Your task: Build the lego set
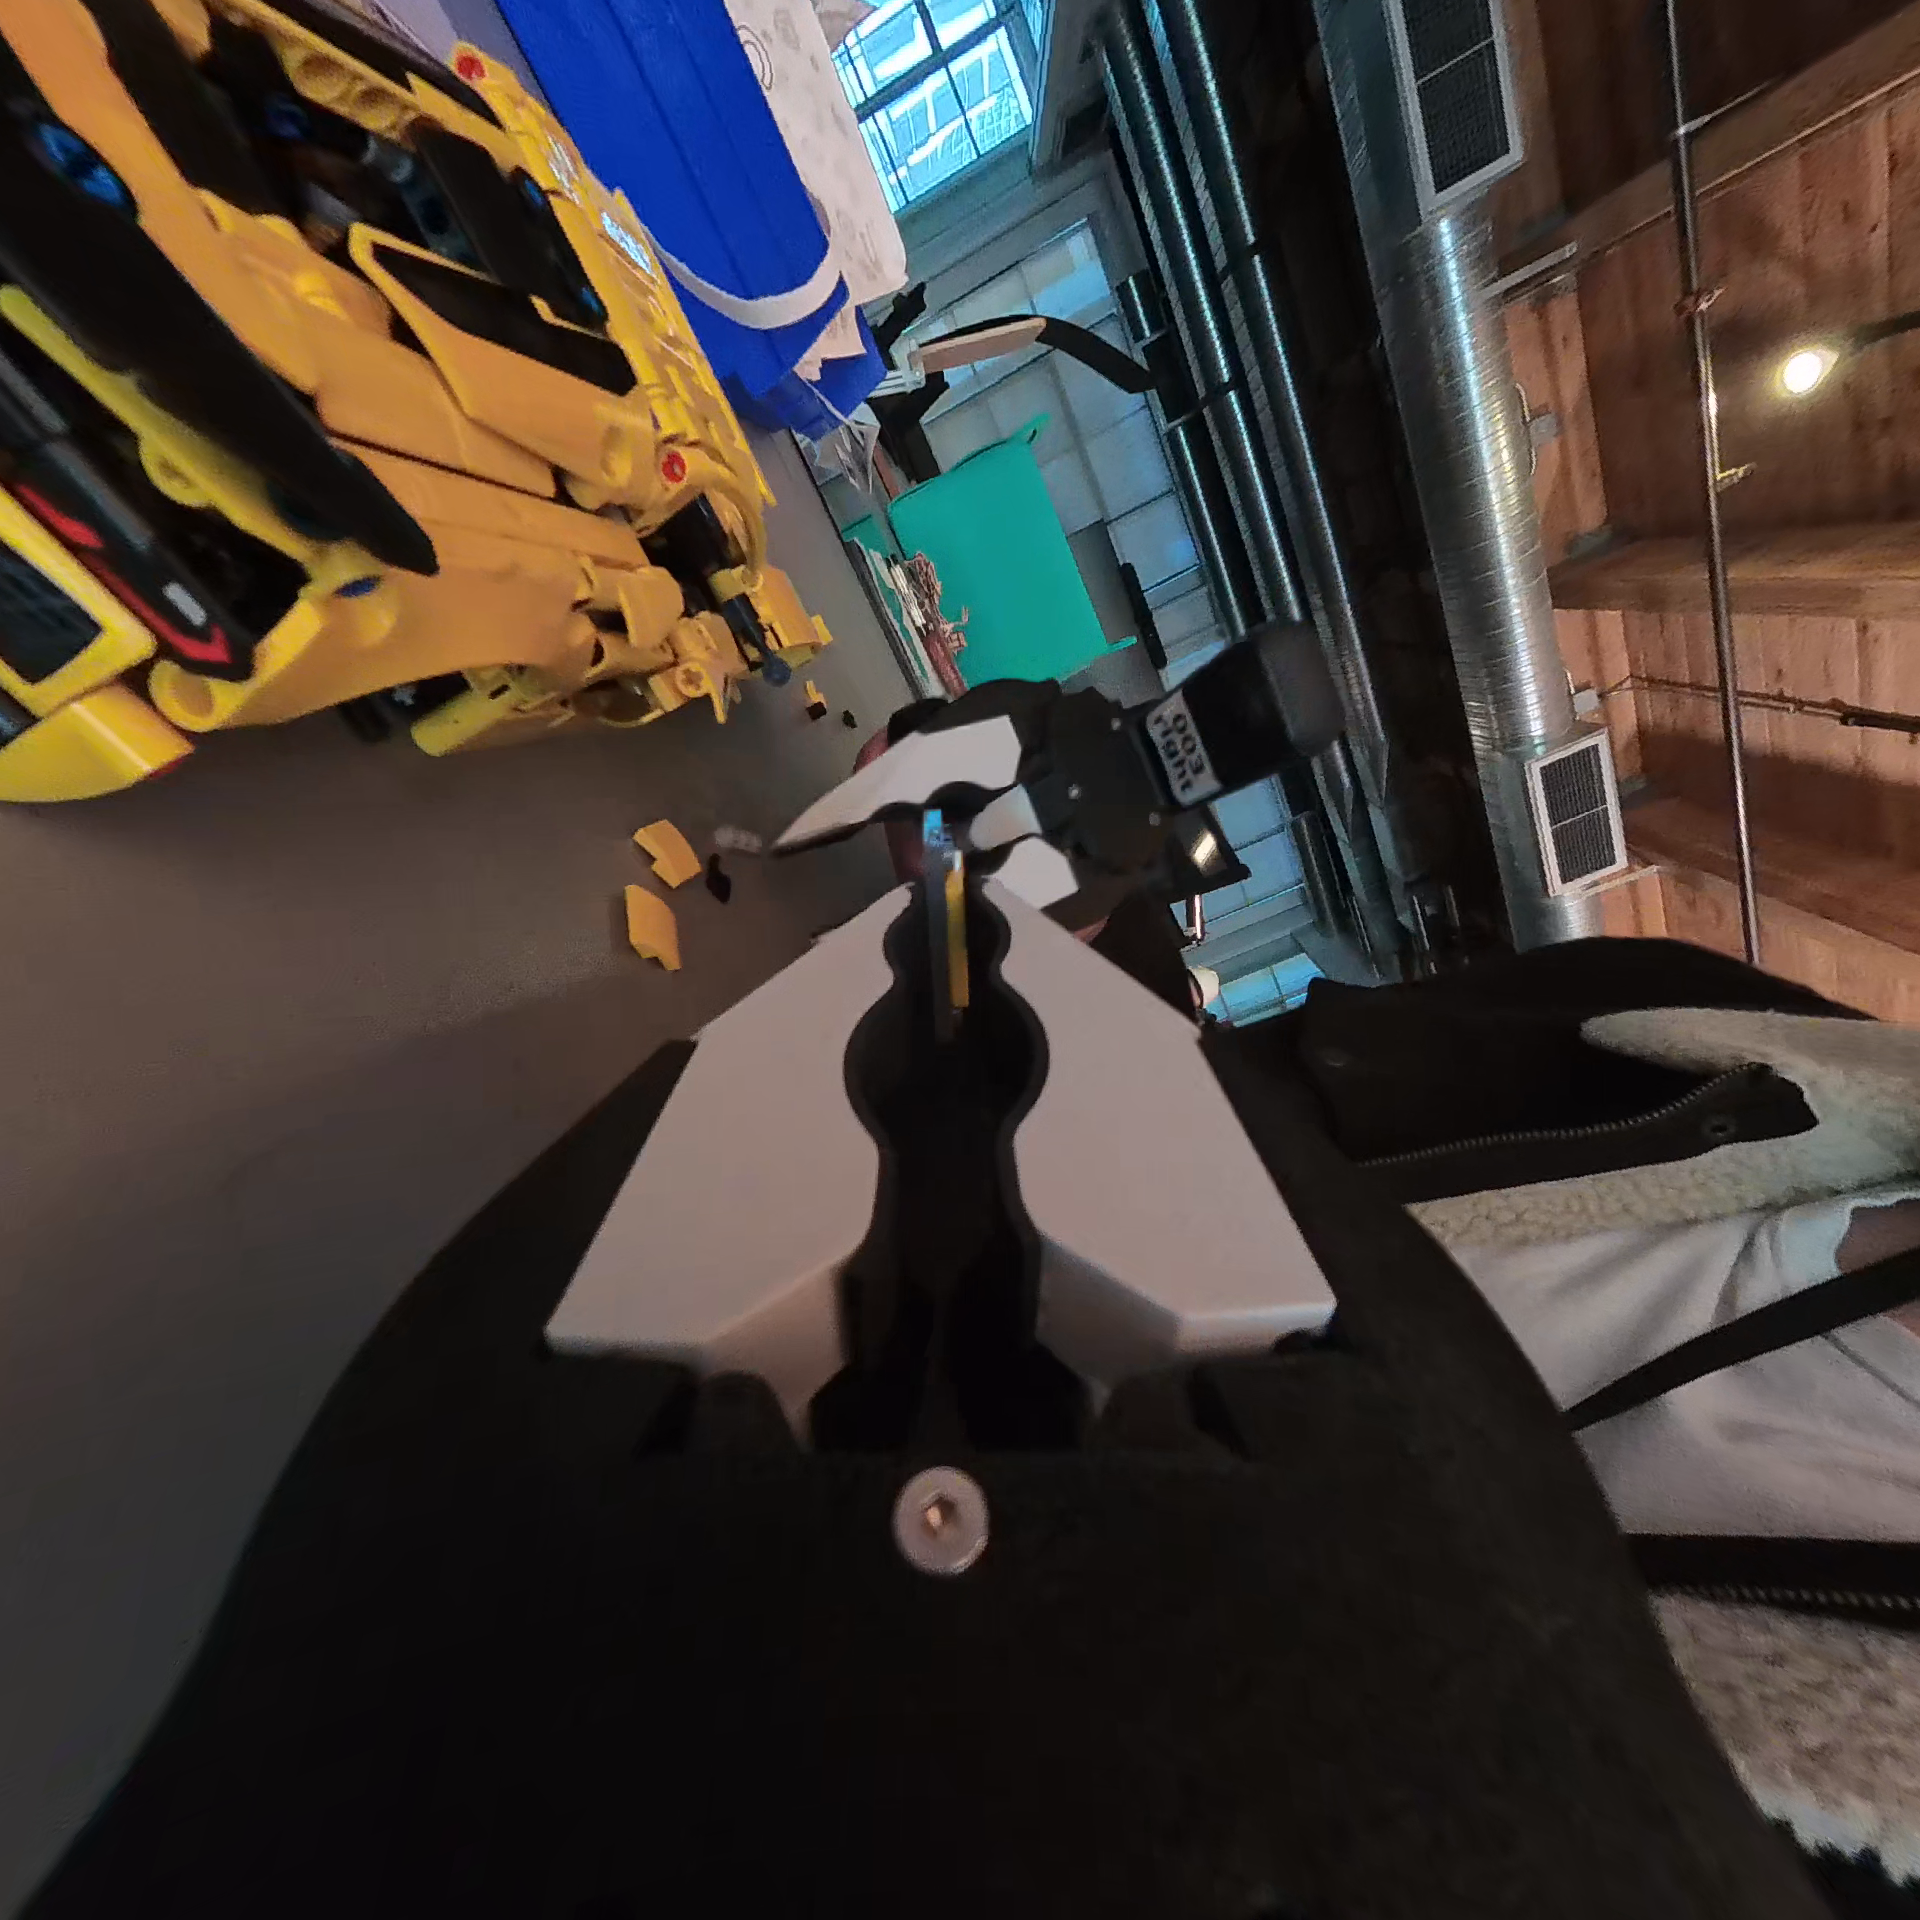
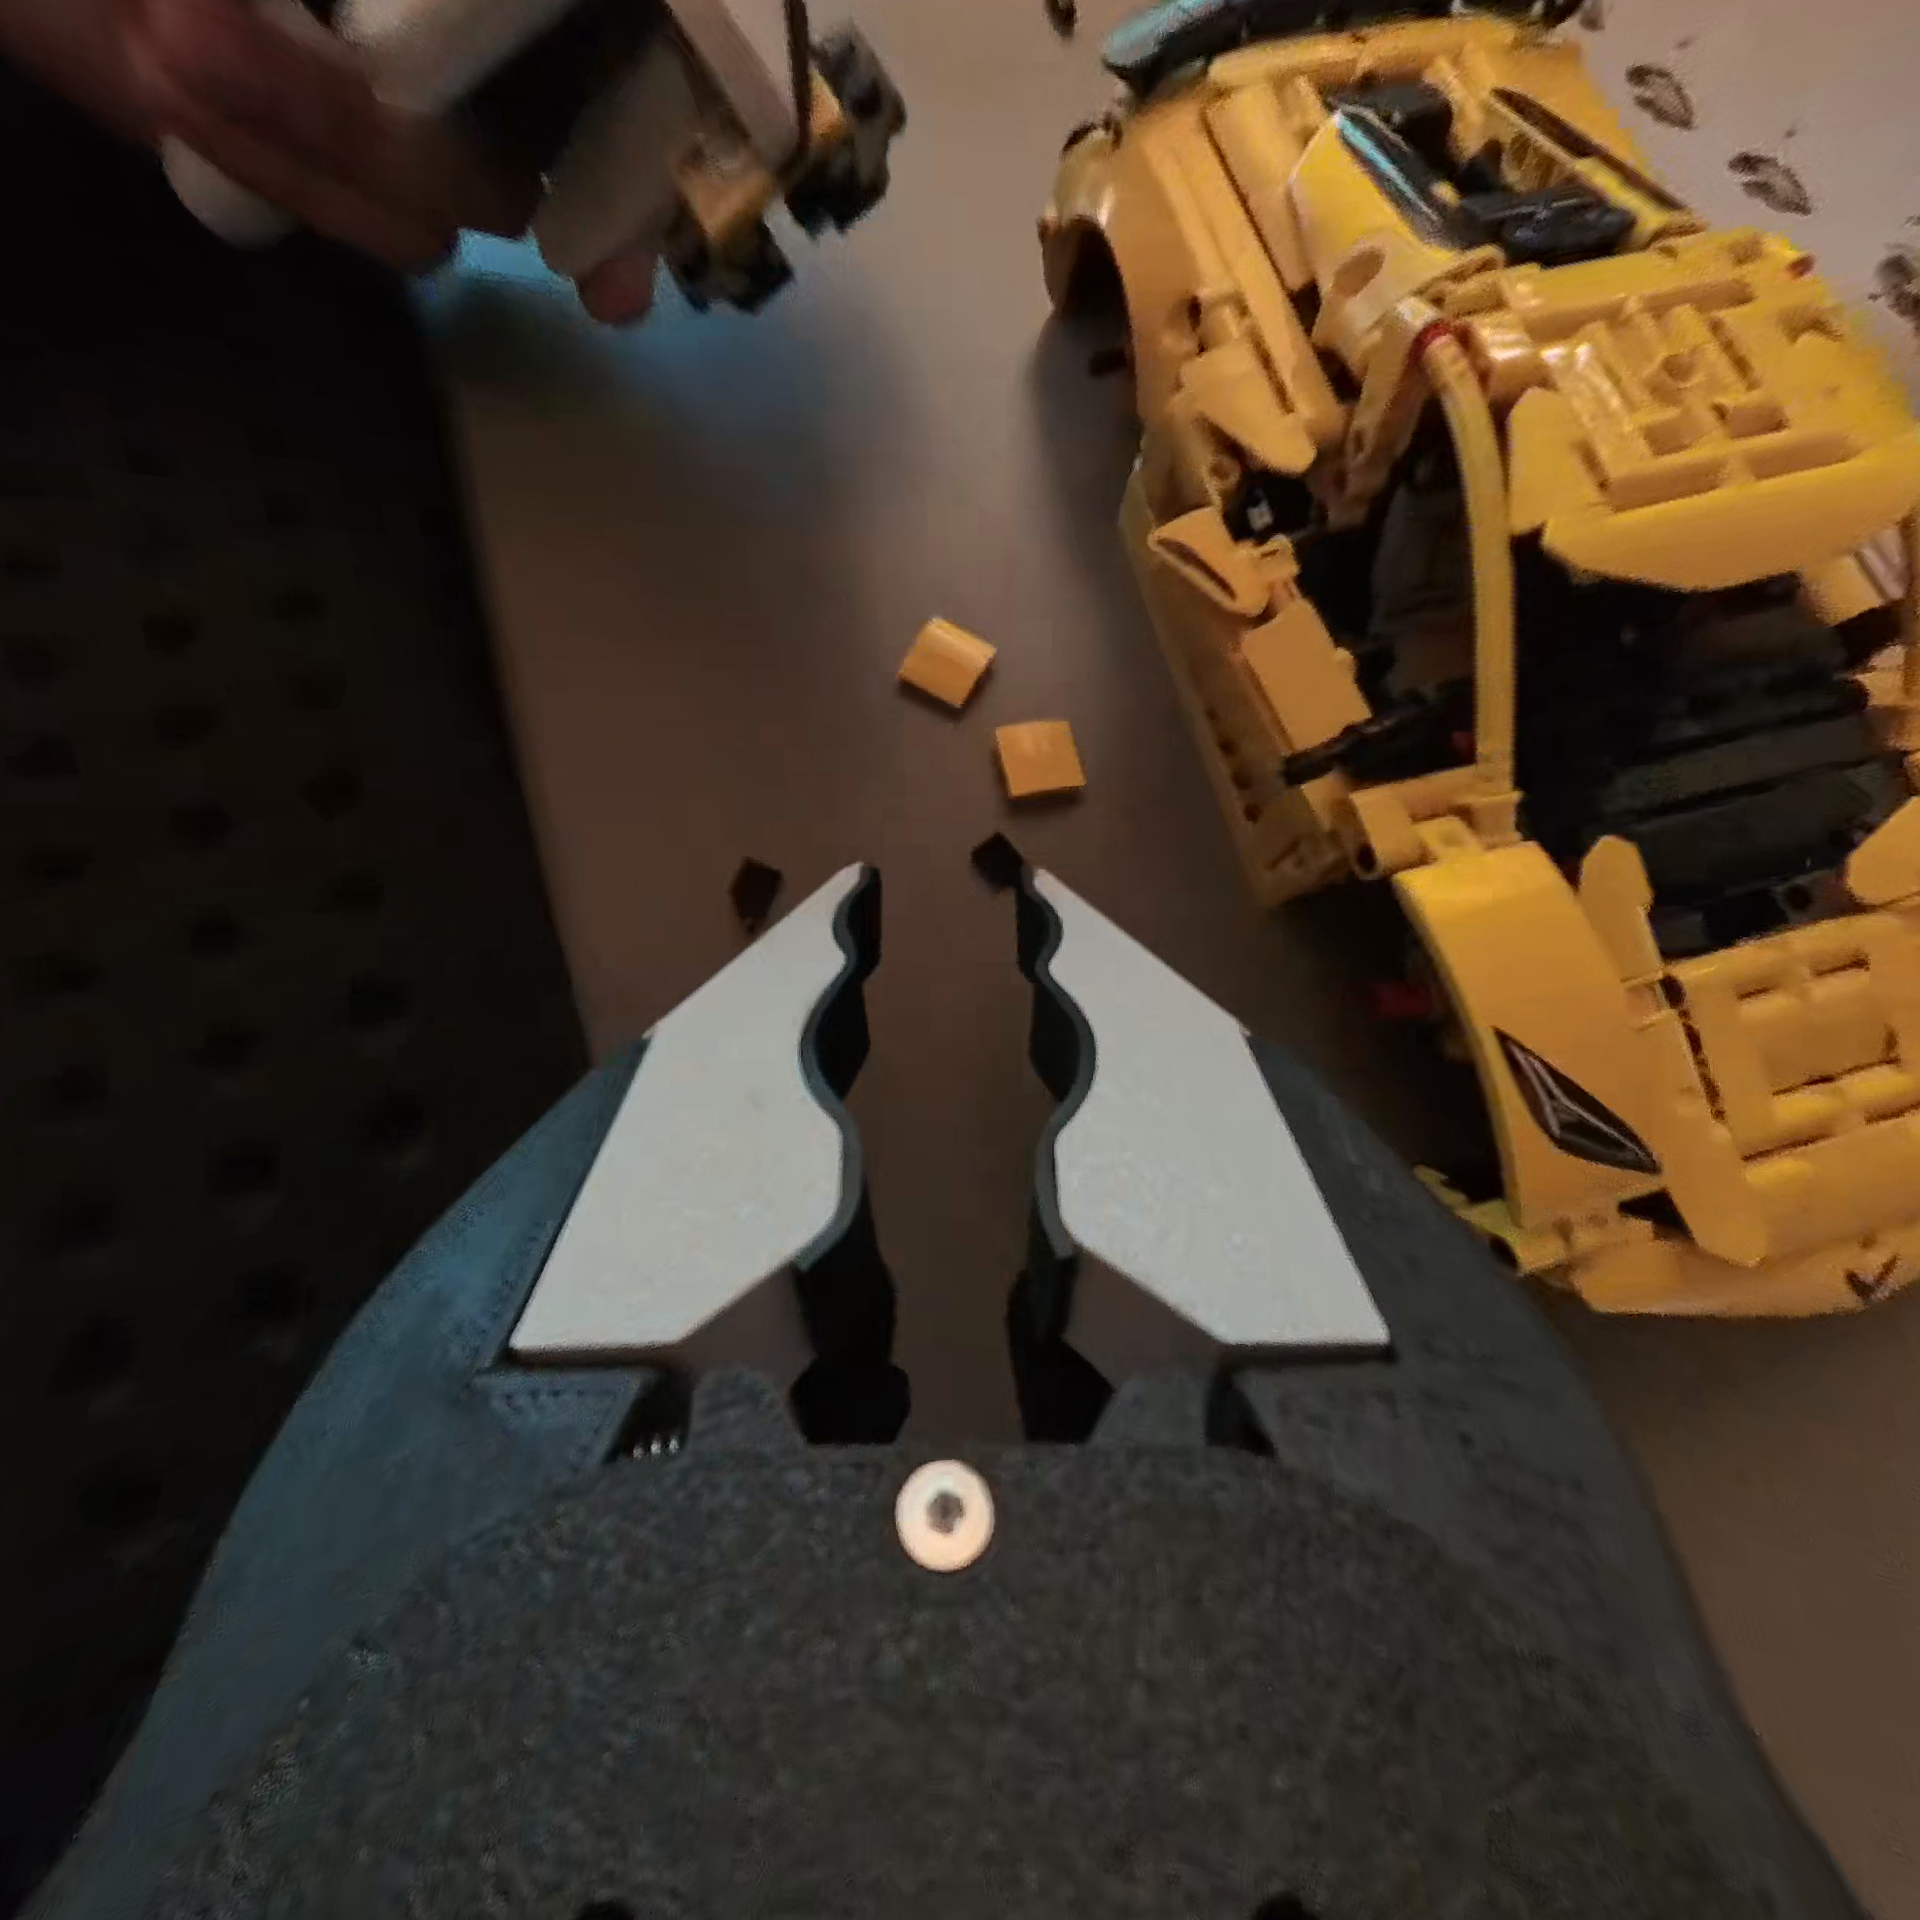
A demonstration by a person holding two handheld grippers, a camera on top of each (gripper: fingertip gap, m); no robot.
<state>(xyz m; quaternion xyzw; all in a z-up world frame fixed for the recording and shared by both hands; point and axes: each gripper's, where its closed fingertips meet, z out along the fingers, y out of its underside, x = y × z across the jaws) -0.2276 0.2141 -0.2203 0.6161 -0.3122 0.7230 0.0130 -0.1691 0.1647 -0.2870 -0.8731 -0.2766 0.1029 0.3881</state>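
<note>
A: Between the white fingers of the left gripper, what is sitting there?

B: A thin yellow and black lego piece, standing on edge; the fingers are closing tight on it. Just past the tips, at twelve o'clock, the right gripper is hanging above the table.

A: And the right one, is it gripping anything?

B: Nothing. In its own view the right gripper is standing partly open over the brown table, a gap showing between the tips. A small black piece is lying just beyond them, and two yellow curved tiles are lying farther on at twelve.

A: The model?

B: The yellow lego car is resting on the table at two o'clock, well apart from both grippers.
</note>
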